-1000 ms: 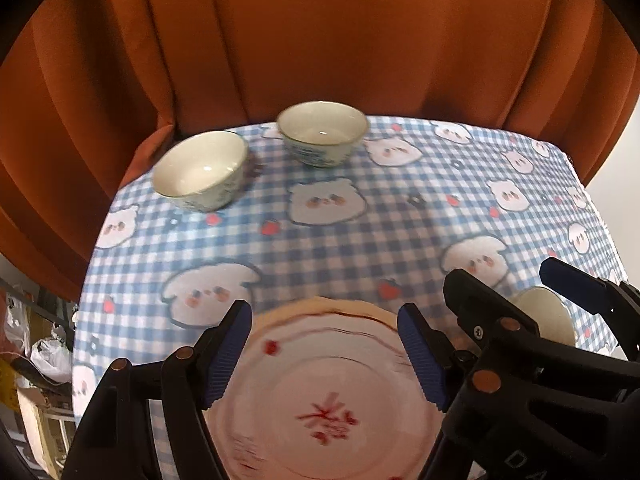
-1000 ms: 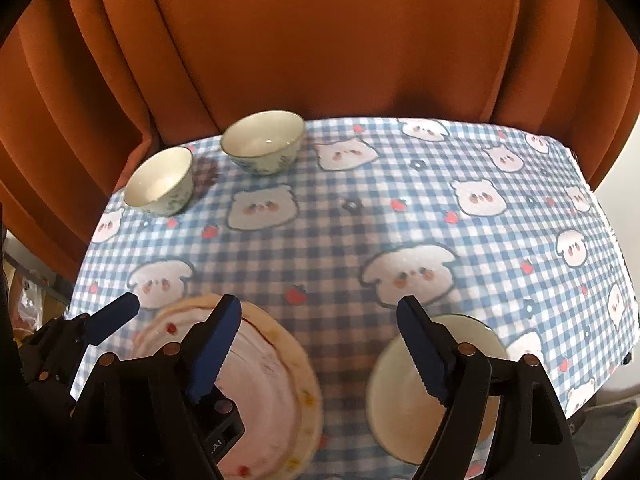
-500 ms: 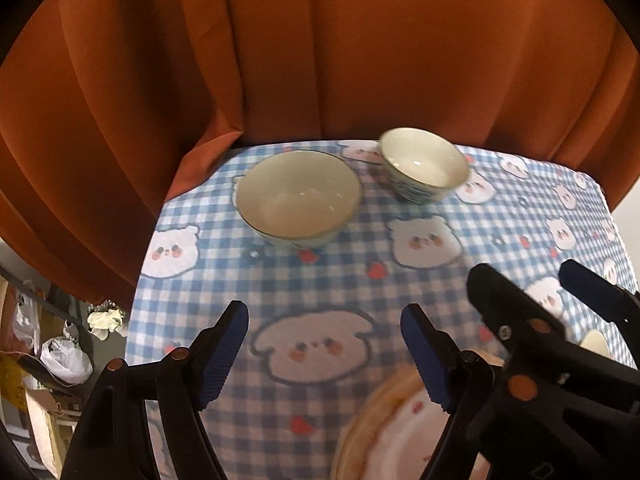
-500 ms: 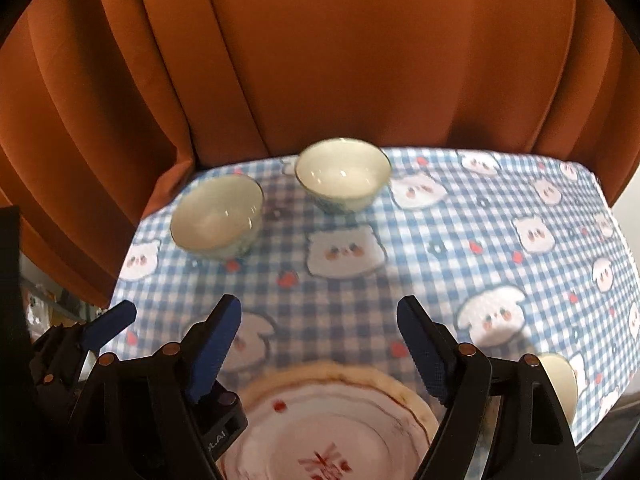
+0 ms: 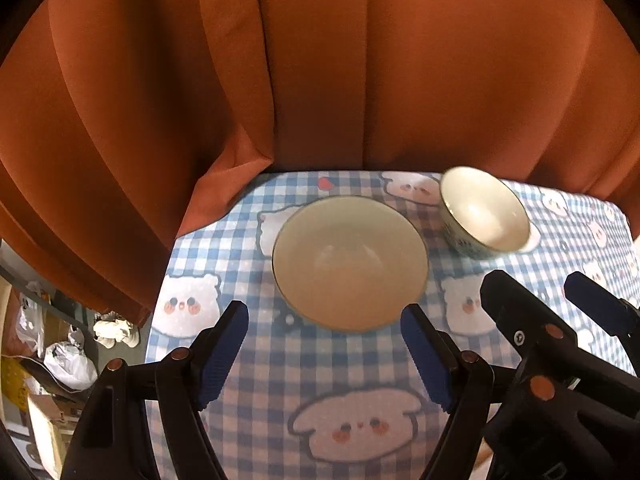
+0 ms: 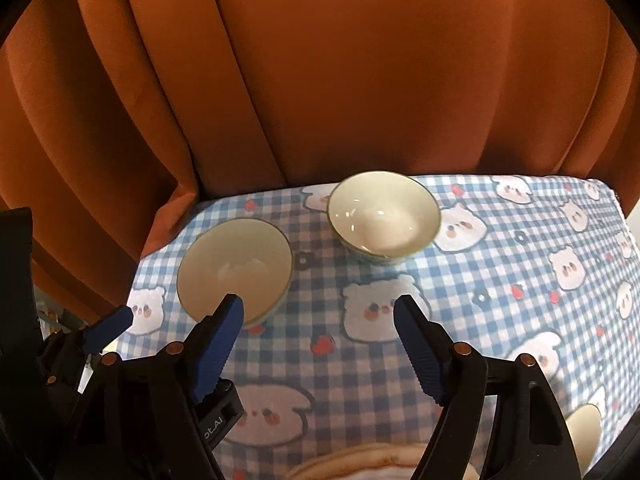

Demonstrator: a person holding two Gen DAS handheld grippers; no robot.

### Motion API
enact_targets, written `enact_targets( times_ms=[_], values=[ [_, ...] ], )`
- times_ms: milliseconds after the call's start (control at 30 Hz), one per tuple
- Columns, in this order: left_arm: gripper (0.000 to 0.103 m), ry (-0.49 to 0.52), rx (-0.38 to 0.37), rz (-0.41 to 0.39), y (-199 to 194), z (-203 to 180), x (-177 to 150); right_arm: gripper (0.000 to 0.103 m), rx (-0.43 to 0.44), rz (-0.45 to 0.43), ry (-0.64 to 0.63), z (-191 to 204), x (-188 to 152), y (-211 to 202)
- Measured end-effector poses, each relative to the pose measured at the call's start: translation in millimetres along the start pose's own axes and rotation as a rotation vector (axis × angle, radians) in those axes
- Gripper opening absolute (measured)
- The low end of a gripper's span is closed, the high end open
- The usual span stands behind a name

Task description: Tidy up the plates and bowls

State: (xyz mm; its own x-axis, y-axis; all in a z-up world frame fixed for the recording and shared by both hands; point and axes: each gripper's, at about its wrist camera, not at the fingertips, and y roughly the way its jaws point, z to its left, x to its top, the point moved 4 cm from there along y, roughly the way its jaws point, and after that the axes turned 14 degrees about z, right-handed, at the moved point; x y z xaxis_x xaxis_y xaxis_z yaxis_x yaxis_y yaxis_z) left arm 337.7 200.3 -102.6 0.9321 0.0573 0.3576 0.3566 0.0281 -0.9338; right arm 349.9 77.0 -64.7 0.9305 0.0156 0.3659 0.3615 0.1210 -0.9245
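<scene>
Two cream bowls stand at the far left of the checked tablecloth. The plain left bowl (image 5: 348,260) (image 6: 235,266) is just ahead of my open, empty left gripper (image 5: 324,318). The patterned right bowl (image 5: 484,216) (image 6: 385,216) stands behind and to its right. My right gripper (image 6: 318,306) is open and empty, short of both bowls; its left finger overlaps the left bowl's near rim in view. The rim of a plate (image 6: 372,458) shows at the bottom of the right wrist view, and a small cream dish (image 6: 584,432) at the lower right.
An orange curtain (image 5: 320,64) hangs right behind the table's far edge. The tablecloth (image 6: 500,280) has bears and a blue check. The table's left edge drops to a cluttered floor (image 5: 60,360). The right gripper's fingers (image 5: 592,308) cross the left wrist view's right side.
Both grippers have moved forward and left, away from the plate and toward the two bowls. The bowls are now much closer and the plate has dropped nearly out of view.
</scene>
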Motion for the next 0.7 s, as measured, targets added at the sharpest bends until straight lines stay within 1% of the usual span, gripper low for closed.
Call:
enact_targets(
  times_ms=[100, 200, 267, 367, 400, 433, 467, 567, 600, 633, 700],
  values=[
    [0.08, -0.023, 0.031, -0.003, 12.1, 3.1, 11.4, 0.076, -0.009, 0.003, -0.026, 4.6, 15.2, 13.9],
    [0.08, -0.052, 0.059, 0.008, 28.5, 10.7, 22.5, 0.071, 0.01, 0.027, -0.046, 8.1, 28.2, 34.2],
    [0.077, -0.064, 0.072, 0.013, 37.2, 14.8, 28.3, 0.063, 0.025, 0.044, -0.053, 12.8, 34.7, 47.3],
    [0.07, -0.079, 0.091, 0.017, 52.3, 20.3, 37.0, 0.057, 0.036, 0.056, -0.068, 19.5, 42.8, 65.3],
    [0.065, -0.081, 0.092, 0.02, 56.4, 21.3, 38.9, 0.056, 0.041, 0.064, -0.073, 21.6, 45.9, 73.0],
    [0.056, -0.083, 0.086, 0.021, 61.7, 22.1, 41.3, 0.054, 0.044, 0.07, -0.076, 23.4, 47.1, 77.5],
    [0.055, -0.085, 0.078, 0.025, 66.9, 22.8, 43.2, 0.05, 0.047, 0.077, -0.076, 24.9, 49.8, 85.5],
    [0.052, -0.09, 0.061, 0.047, 80.4, 23.1, 47.3, 0.047, 0.047, 0.084, -0.058, 26.0, 55.0, 101.1],
    [0.047, -0.091, 0.057, 0.052, 83.7, 22.6, 48.3, 0.045, 0.048, 0.088, -0.057, 26.9, 56.3, 104.7],
    [0.044, -0.091, 0.053, 0.056, 86.6, 21.8, 48.9, 0.039, 0.049, 0.093, -0.058, 27.2, 57.5, 108.3],
    [0.04, -0.09, 0.049, 0.062, 90.2, 20.1, 49.8, 0.036, 0.048, 0.101, -0.066, 28.8, 60.0, 115.2]
  ],
)
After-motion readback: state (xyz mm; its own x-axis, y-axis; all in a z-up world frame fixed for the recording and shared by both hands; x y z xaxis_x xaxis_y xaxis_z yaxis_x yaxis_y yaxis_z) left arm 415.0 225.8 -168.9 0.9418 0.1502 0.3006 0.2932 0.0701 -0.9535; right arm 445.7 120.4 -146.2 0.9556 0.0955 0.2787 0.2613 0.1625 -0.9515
